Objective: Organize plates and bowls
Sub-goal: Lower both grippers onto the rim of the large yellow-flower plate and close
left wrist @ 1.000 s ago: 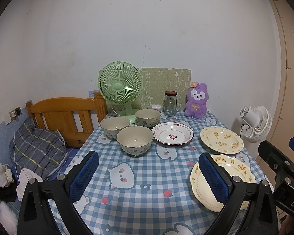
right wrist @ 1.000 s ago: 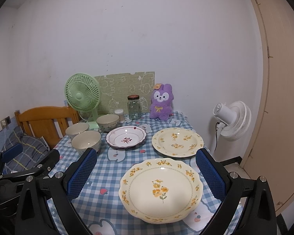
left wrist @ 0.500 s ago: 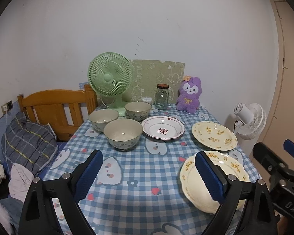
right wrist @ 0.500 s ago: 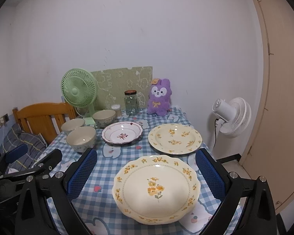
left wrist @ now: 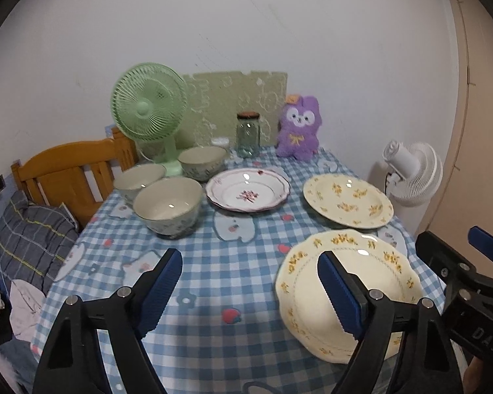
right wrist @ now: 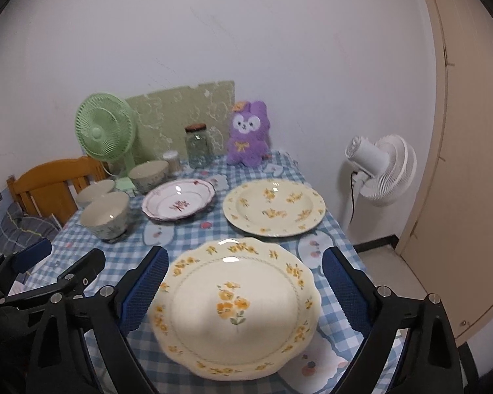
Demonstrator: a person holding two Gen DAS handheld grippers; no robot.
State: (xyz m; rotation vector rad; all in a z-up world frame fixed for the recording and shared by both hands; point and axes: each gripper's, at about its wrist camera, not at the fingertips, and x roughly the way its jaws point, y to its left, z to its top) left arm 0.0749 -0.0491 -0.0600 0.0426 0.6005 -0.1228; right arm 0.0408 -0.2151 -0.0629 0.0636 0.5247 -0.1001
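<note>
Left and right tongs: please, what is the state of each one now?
Left tongs: open, holding nothing, jaws have just been closing a little.
Right tongs: open around the near yellow-flower plate, not gripping it, jaws closing a little.

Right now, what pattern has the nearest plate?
Yellow flowers on cream, clearest in the right wrist view.
</note>
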